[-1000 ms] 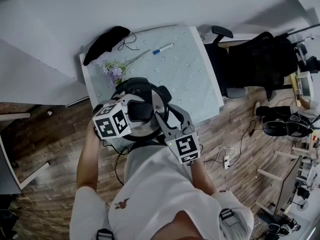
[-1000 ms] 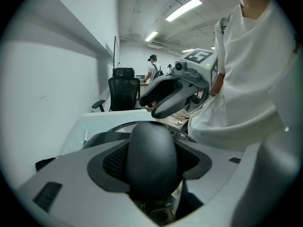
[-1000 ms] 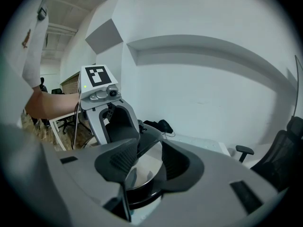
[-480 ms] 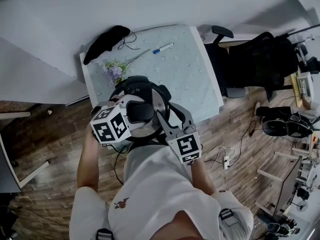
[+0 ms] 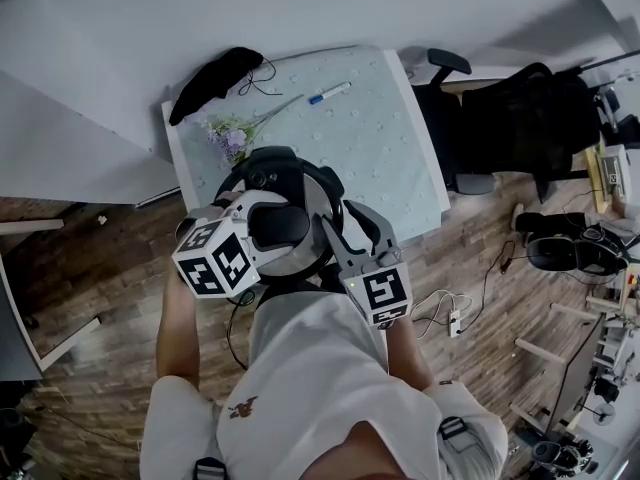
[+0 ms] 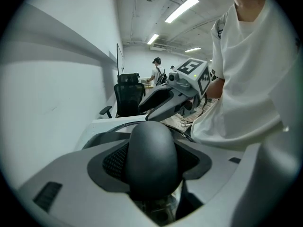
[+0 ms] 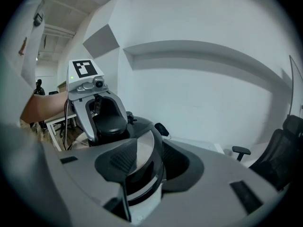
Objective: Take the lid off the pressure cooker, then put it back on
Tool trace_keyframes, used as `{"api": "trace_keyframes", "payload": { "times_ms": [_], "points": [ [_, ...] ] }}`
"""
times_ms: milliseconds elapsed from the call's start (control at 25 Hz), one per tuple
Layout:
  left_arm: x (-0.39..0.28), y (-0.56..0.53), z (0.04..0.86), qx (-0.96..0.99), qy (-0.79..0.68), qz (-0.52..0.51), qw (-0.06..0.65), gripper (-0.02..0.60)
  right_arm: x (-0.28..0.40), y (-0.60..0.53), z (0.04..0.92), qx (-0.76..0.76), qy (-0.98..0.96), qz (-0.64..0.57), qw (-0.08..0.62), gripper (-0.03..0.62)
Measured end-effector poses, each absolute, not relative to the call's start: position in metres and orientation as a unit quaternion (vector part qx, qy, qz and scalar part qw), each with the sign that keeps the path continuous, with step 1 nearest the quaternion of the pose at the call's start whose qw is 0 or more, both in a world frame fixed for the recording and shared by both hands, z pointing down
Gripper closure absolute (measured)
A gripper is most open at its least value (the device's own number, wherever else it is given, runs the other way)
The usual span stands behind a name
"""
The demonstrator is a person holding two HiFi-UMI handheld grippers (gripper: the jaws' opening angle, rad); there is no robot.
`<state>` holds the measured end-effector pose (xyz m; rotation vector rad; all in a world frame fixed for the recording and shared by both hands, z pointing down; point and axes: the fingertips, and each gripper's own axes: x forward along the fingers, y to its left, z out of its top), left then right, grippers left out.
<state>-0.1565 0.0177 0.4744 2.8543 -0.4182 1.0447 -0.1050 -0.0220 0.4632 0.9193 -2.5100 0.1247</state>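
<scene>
- At table near-left corner: pressure cooker is sitting w/ lid covering its mouth.
- Left gripper is reaching in over that same table corner. Jaws are partly closed and clamping the lid's black handle, pads pressing both sides.
- Right gripper is reaching in over table's near edge, jaws straddling cooker rim at the lid edge. Pads are looking pinched on it, prob. bracing the pot.
- Progress, my read: lid-off step is just getting going. Grip + brace are looking set, but no gap is showing btw lid and pot, so can't tell if lid is seated or barely unseated.
- Lid isn't lying anywhere else on table, so removal isn't looking done.
- Remaining: lifting lid clear, then lowering it back & seating it. I'm judging the whole job at well under halfway.
</scene>
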Motion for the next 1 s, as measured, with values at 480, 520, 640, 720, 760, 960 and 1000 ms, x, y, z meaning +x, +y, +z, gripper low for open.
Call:
{"api": "trace_keyframes", "payload": {
  "times_ms": [480, 520, 640, 720, 760, 960, 1000],
  "points": [
    [-0.125, -0.003, 0.472, 0.921, -0.180, 0.343, 0.051, 0.308, -0.083, -0.041, 0.446, 0.330, -0.924, 0.028, 0.193, 0.431],
    [-0.120, -0.005, 0.472, 0.920, -0.183, 0.342, 0.053, 0.308, -0.078, -0.043, 0.445, 0.330, -0.924, 0.026, 0.192, 0.431],
    [-0.105, -0.013, 0.470, 0.919, -0.185, 0.343, 0.056, 0.308, -0.063, -0.051, 0.440, 0.332, -0.924, 0.024, 0.186, 0.431],
    [-0.093, -0.018, 0.470, 0.919, -0.183, 0.344, 0.053, 0.308, -0.053, -0.055, 0.439, 0.336, -0.923, 0.025, 0.186, 0.431],
    [-0.087, -0.021, 0.469, 0.919, -0.182, 0.344, 0.053, 0.308, -0.047, -0.057, 0.439, 0.338, -0.922, 0.026, 0.186, 0.431],
    [-0.059, -0.036, 0.470, 0.921, -0.181, 0.340, 0.058, 0.308, -0.021, -0.067, 0.441, 0.348, -0.918, 0.031, 0.187, 0.431],
    [-0.053, -0.039, 0.470, 0.921, -0.181, 0.340, 0.058, 0.308, -0.016, -0.069, 0.441, 0.350, -0.917, 0.032, 0.187, 0.432]
  ]
}}
